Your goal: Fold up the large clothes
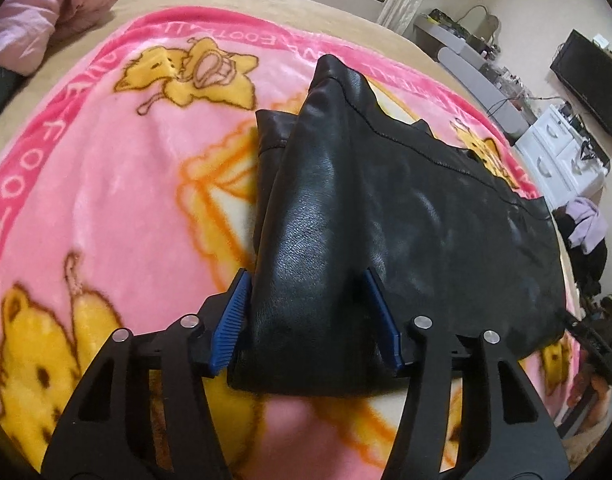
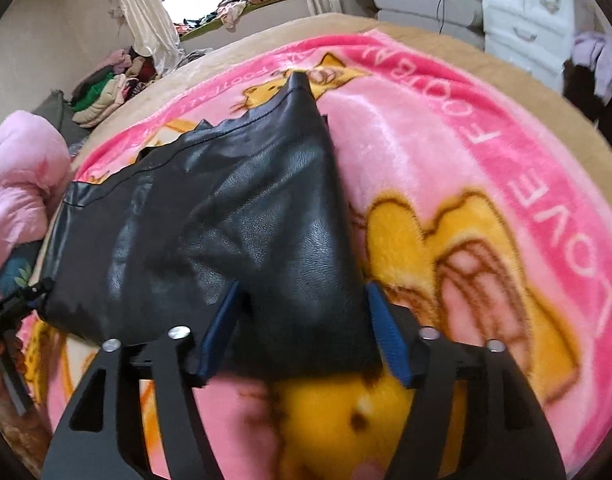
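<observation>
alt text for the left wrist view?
The left gripper has its blue pads around a raised fold of a black leather garment. The garment lies on a pink cartoon blanket on a bed.

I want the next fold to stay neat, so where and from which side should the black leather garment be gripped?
Grip the black leather garment at its two near corners along the near hem, coming from the near side, angled downward. It lies flat on the pink blanket, and that edge bulges up there. The left gripper and right gripper already straddle those corners, though a firm pinch isn't evident.
</observation>
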A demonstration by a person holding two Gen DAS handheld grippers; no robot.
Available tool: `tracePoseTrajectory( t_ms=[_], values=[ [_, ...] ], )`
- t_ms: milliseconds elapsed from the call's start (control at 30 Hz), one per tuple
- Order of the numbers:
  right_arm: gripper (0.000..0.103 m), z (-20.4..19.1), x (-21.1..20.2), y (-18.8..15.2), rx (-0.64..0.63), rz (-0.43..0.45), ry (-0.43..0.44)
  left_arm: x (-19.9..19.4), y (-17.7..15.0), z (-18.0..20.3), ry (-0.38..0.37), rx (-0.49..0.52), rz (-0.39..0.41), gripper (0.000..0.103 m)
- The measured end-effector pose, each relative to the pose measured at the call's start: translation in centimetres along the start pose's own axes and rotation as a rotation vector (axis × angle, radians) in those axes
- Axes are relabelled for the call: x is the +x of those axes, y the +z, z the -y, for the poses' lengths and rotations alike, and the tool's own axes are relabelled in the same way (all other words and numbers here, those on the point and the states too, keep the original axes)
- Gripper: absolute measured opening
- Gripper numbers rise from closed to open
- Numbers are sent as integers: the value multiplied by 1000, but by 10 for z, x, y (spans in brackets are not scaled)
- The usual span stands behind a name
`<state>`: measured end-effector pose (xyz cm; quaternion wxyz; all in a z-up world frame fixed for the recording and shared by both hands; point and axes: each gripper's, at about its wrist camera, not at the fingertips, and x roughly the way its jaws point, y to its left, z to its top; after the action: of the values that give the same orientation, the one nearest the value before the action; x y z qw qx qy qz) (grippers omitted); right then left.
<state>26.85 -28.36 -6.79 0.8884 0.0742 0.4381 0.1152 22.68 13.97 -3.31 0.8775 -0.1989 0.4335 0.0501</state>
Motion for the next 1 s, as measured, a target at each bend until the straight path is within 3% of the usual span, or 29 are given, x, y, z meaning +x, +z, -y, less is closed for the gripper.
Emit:
tracePoseTrajectory(
  t_ms=[100, 200, 500, 567, 633, 733, 900, 1000],
  values=[
    [80, -6, -14, -2, -17, 42, -30, -7, -3, 5, 21, 31, 14, 49],
    [83, -17, -31, -3, -48, 94, -38, -12, -5, 10, 49, 63, 20, 54],
    [83, -60, -43, -5, -144, 120, 28, -30, -11, 13, 94, 94, 51, 76],
    [77, -75, -41, -7, -173, 107, 49, -33, -12, 13, 101, 94, 59, 79],
    [63, -91, -38, -11, -212, 103, 60, -35, -13, 12, 108, 95, 63, 80],
    [58, -114, -33, -16, -241, 99, 86, -37, -14, 9, 123, 94, 66, 86],
    [44, -152, -15, -20, -315, 61, 114, -37, -16, 2, 129, 82, 65, 87],
    [42, -170, -3, -19, -340, 50, 110, -38, -16, -3, 129, 76, 64, 87]
  ],
)
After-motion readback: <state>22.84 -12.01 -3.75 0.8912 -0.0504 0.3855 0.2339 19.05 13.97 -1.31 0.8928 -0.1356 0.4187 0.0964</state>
